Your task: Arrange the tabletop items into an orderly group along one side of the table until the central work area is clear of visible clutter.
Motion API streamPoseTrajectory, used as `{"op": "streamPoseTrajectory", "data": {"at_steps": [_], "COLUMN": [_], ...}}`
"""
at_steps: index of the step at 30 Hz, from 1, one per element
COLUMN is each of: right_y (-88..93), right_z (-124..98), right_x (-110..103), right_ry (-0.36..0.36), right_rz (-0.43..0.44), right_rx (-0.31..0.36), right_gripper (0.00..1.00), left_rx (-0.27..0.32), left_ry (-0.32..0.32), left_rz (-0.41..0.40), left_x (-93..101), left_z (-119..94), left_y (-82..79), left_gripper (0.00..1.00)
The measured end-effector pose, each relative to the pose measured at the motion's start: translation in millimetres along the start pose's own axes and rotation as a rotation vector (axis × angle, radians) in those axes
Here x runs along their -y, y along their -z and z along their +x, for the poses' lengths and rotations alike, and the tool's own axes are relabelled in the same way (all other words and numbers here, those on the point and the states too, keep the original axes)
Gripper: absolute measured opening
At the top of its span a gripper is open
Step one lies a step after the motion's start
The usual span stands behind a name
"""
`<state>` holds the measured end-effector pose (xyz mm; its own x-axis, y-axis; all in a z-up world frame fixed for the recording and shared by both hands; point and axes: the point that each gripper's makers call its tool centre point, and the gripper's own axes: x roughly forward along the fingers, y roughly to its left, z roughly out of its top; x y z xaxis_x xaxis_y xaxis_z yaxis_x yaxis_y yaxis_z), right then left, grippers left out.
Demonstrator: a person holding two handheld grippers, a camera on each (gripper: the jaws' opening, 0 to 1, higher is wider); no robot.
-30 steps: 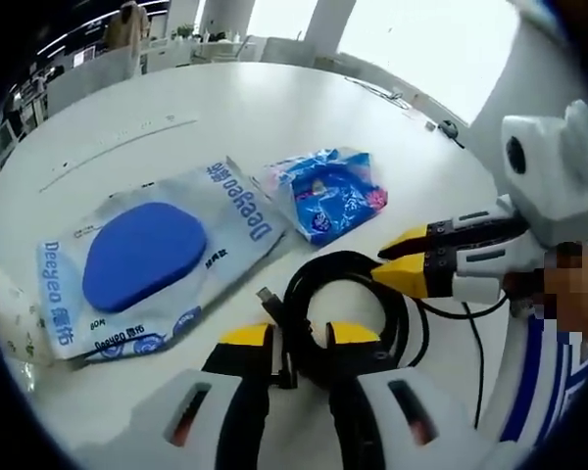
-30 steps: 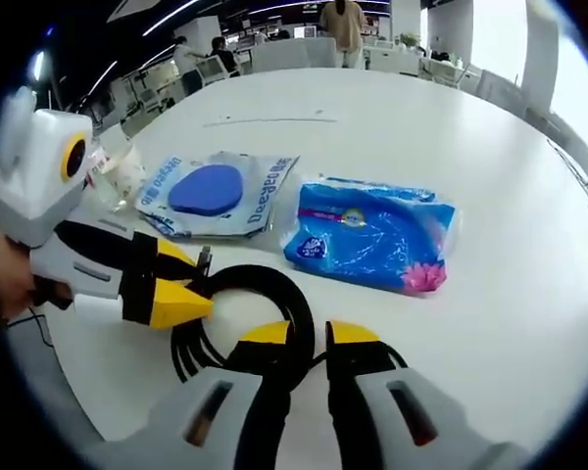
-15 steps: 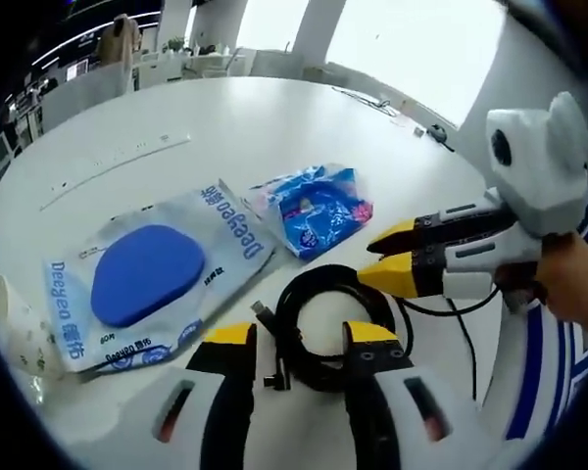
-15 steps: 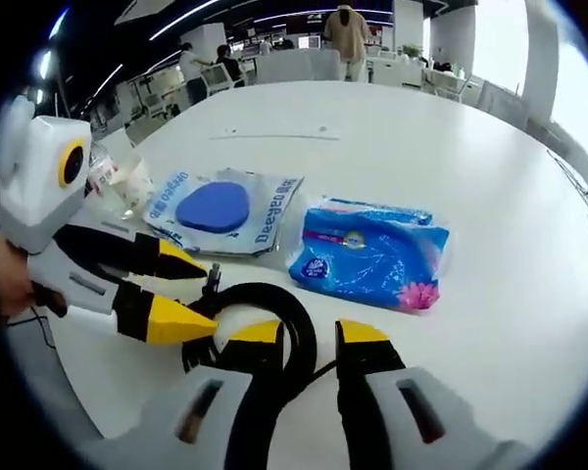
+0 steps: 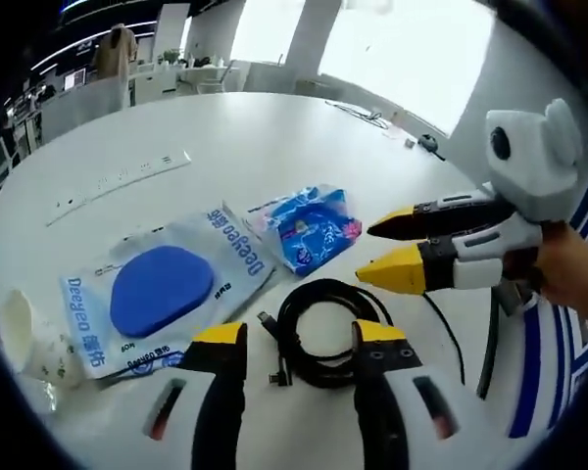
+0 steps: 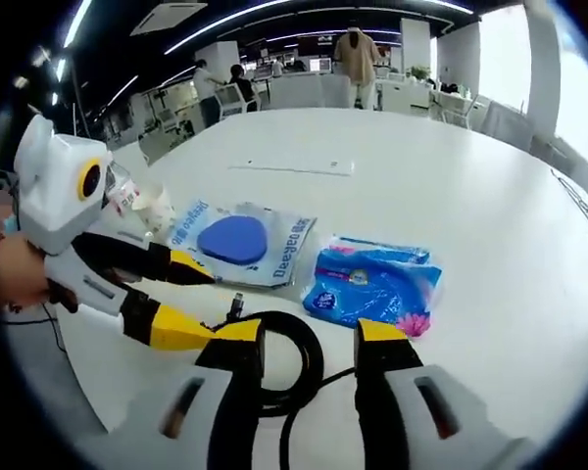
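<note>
Between the spread yellow-tipped jaws of the left gripper (image 5: 299, 338), low centre of the left gripper view, lies the coiled black cable (image 5: 325, 333), ungripped; the right gripper (image 6: 309, 338) also stands open over that coil, low centre of the right gripper view. Beyond sit the blue plastic tissue pack (image 5: 309, 224) and the flat white pouch with a blue oval pad (image 5: 163, 287), mid-frame, with a crumpled clear wrapper (image 5: 24, 331) at the left edge. Judgement: items are loosely clustered on the white table (image 5: 216, 137), not yet ordered along one side; most work remains.
</note>
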<state>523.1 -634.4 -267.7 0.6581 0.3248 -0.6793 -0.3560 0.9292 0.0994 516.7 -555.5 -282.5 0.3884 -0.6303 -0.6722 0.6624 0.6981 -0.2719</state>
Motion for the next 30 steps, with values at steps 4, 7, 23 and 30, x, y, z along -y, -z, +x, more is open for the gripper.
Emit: {"op": "streamPoseTrajectory", "data": {"at_steps": [4, 7, 23, 30], "right_y": [-10.0, -16.5, -39.6, -42.9], "right_z": [-10.3, -17.2, -55.9, -73.7], "right_x": [-4.7, -6.8, -21.4, -30.7], "right_ry": [-0.020, -0.029, -0.068, -0.083], "right_rz": [-0.010, -0.019, -0.074, -0.103], "right_rx": [0.042, 0.071, 0.159, 0.177], "right_gripper": [0.41, 0.44, 0.56, 0.59], "left_rx": [0.033, 0.056, 0.133, 0.165], "left_ry": [0.016, 0.025, 0.054, 0.056], "left_rz": [0.012, 0.025, 0.048, 0.058], "left_x": [3.3, 5.3, 6.8, 5.5], "left_z": [-9.3, -17.9, -62.9, -89.2], "left_y": [-8.0, -13.3, -23.5, -24.1], "left_gripper": [0.46, 0.48, 0.58, 0.63]}}
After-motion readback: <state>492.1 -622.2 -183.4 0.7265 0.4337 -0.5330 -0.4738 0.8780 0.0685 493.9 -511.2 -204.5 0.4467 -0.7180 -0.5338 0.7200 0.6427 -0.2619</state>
